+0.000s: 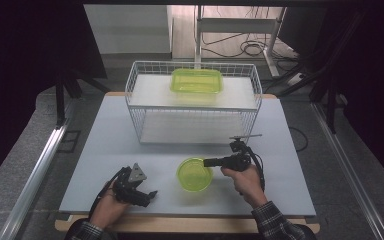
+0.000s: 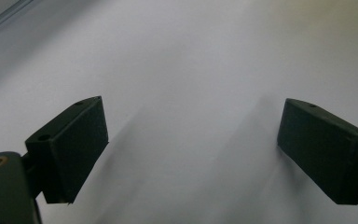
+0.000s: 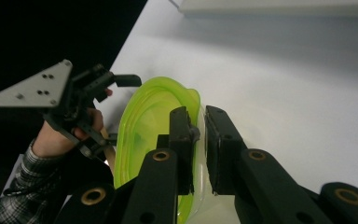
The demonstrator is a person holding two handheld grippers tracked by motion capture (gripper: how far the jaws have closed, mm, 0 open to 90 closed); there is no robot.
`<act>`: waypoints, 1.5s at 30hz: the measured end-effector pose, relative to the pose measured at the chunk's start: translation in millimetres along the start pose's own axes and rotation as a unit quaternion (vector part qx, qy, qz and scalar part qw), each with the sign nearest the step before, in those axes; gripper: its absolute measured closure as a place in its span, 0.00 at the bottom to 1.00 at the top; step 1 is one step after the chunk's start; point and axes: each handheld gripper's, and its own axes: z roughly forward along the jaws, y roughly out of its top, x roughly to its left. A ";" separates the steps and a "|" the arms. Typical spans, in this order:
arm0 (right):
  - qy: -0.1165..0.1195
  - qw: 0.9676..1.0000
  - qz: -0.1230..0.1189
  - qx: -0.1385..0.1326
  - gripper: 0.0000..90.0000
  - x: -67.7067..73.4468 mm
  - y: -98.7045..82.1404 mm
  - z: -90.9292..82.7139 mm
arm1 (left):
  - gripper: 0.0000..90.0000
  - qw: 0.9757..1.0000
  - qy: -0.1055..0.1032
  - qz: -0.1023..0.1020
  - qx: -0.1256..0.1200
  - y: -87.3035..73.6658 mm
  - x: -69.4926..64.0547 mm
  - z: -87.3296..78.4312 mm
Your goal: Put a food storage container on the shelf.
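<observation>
A round translucent green bowl (image 1: 194, 174) sits on the pale table (image 1: 105, 145) near its front middle. My right gripper (image 1: 207, 162) comes at it from the right and is shut on the bowl's right rim; in the right gripper view the rim of the bowl (image 3: 151, 121) is pinched between the two black jaws of that gripper (image 3: 199, 130). My left gripper (image 1: 150, 195) rests low on the table to the bowl's left, apart from it. Its jaws stand wide open in the left gripper view, and that gripper (image 2: 191, 140) has only bare tabletop between them.
A white wire basket (image 1: 192, 102) stands at the back middle of the table, with a rectangular green container (image 1: 196, 80) on its upper shelf. Dark floor and metal rails flank the table. In the right gripper view, the person's left hand (image 3: 60, 135) holds the other gripper beyond the bowl.
</observation>
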 end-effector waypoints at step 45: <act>0.005 0.997 -0.031 -0.064 0.91 41.2 63.3 -47.7 | 0.07 0.998 -0.018 -0.041 -0.041 0.7 7.9 -8.4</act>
